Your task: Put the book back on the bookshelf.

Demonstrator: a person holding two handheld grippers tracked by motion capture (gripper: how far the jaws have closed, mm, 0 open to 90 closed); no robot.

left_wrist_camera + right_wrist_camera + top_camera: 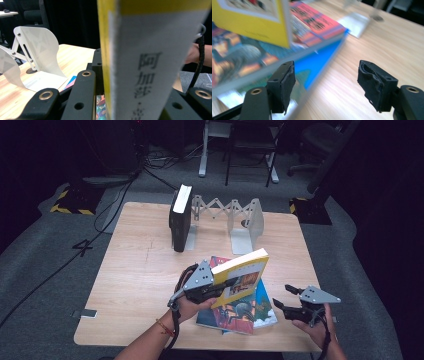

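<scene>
Yellow paperback (241, 276), from above, stands tilted over the colourful books (250, 312) flat on our table (135, 285), clamped in our left gripper (220, 287); our right gripper (286, 301) hovers apart, jaws spread. Our left gripper view puts its spine (147, 62) between the jaws, seemingly pinched. Our right gripper view has empty, parted pads (287, 83) near the blue-edged book (322, 57).
</scene>
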